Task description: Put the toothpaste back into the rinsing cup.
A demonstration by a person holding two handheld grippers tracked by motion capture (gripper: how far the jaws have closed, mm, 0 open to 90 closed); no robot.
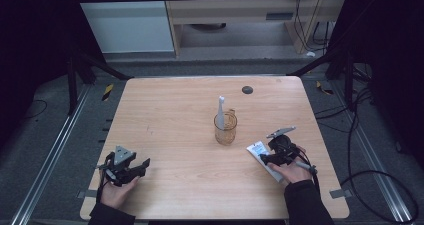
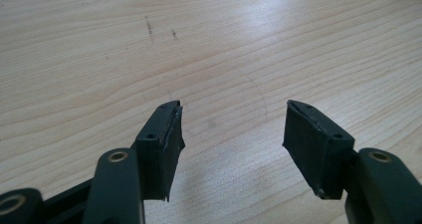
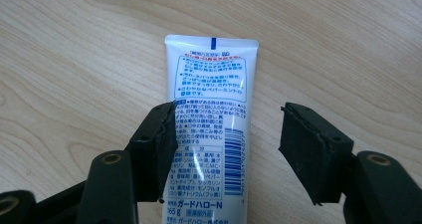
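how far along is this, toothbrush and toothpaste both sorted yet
Looks done: the toothbrush already stands in the glass cup. In hand: the right gripper is open over the toothpaste tube, which lies flat on the table between its jaws, not yet pinched. Left: closing on the tube, lifting it, probably putting it in the cup. The left gripper is open over bare wood.

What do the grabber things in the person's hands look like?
Each hand-held gripper is black with two chunky flat-padded jaws. The left hand-held gripper has a grey three-cornered plate on top, and so does the right hand-held gripper. The person wears dark sleeves.
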